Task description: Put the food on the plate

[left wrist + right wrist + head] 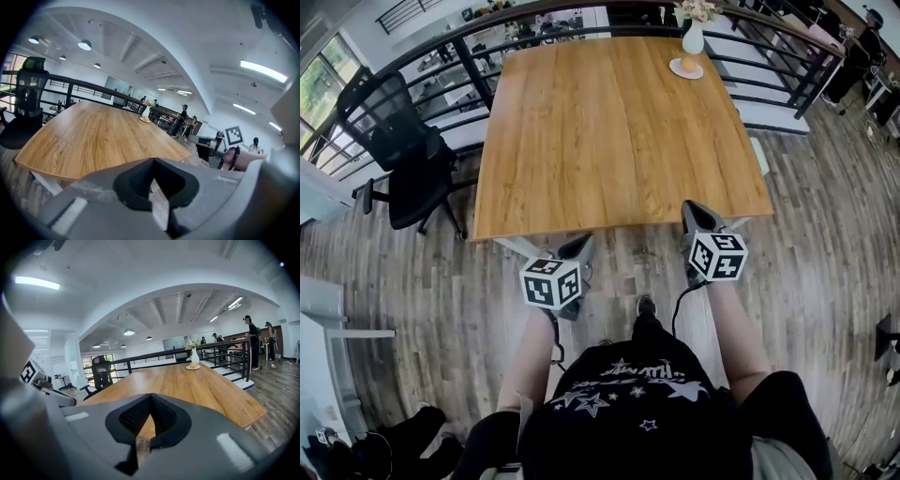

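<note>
An orange round piece of food (687, 64) lies on a small white plate (685, 72) at the far right of the wooden table (609, 141), beside a white vase of flowers (694, 36). My left gripper (579, 247) and right gripper (695, 215) hang at the table's near edge, far from the plate. Both are shut with nothing between them. In the right gripper view the shut jaws (150, 397) point along the table toward the plate (192, 367) and vase (194, 357). The left gripper (152, 161) sees the plate (145, 120) far off.
A black office chair (408, 150) stands left of the table. A black railing (450, 52) runs behind the table's far and right sides. People stand in the distance (251, 341). Wood floor surrounds the table.
</note>
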Tool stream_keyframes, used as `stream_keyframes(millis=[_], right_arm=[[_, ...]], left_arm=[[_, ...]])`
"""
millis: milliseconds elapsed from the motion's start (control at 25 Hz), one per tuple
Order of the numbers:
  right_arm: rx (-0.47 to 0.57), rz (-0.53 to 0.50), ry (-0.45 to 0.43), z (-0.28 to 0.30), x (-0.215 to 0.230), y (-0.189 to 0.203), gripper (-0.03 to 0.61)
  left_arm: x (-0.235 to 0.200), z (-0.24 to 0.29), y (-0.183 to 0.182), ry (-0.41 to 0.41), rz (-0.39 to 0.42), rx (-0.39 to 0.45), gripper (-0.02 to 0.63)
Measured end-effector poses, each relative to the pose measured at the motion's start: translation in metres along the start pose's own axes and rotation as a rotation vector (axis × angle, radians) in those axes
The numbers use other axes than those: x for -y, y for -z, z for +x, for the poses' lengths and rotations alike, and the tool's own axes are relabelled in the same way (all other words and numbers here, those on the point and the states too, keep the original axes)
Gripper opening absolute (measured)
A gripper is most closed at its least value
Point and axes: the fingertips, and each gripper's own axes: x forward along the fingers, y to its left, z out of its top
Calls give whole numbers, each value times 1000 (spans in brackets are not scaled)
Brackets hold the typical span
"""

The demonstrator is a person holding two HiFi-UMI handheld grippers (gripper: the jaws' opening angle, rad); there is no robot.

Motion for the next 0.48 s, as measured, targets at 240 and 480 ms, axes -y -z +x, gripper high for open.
stream_keyframes(millis=[240, 480], right_arm=[[1, 0, 8, -27, -30, 12, 2], [25, -28, -11, -42, -62, 17, 2]], left_arm=[[-1, -38, 15, 1, -5, 15, -2], [6, -64, 32, 7, 17, 35, -2]])
